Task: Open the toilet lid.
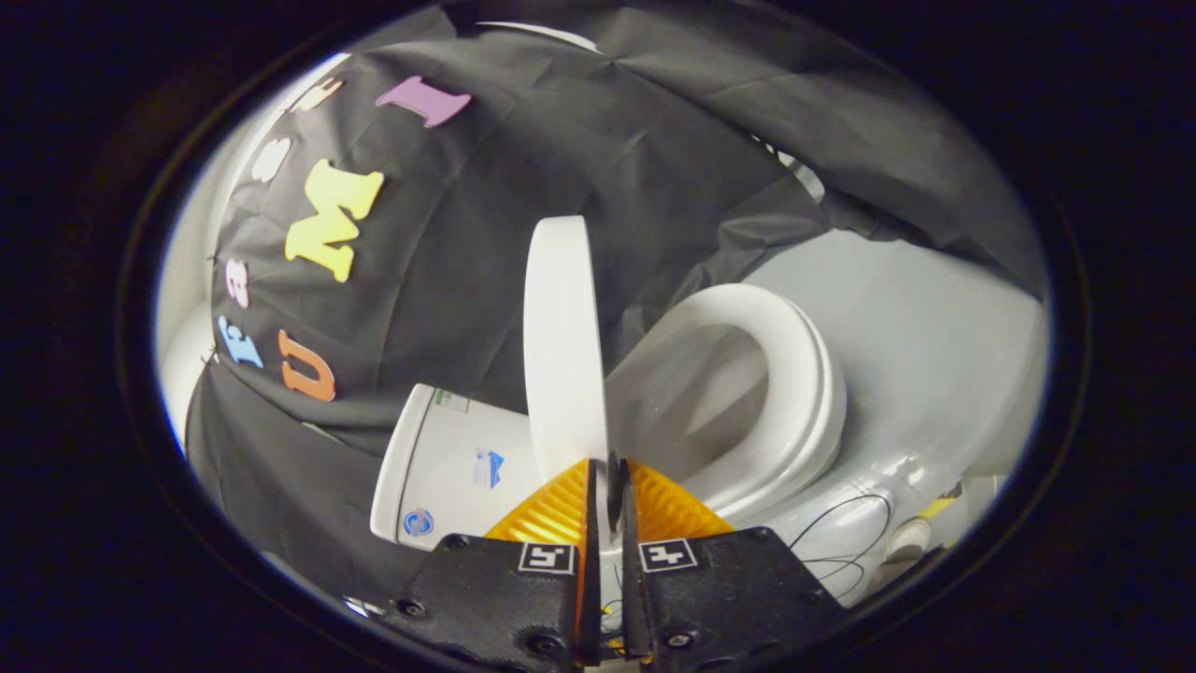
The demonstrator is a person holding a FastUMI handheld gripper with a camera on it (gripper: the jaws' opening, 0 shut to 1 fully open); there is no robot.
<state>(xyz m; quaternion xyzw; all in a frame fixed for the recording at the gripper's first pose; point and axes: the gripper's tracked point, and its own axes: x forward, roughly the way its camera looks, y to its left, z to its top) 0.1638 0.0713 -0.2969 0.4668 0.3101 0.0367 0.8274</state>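
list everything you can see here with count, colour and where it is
toilet lid: 1, white, raised edge-on, its near edge between the fingers
toilet seat: 1, white, ring lying down on the bowl, beyond the fingers beside the lid
toilet bowl: 1, white, under the seat
tank: 1, white with small stickers, behind the lid on its other side from the seat
cloth wall: 1, black, behind the tank and lid
floor: 1, pale grey, beyond the seat
thin wires: a few, black, looped against the bowl's side
gripper: 1, fingers nearly closed on the lid's near edge; both appear to press on it
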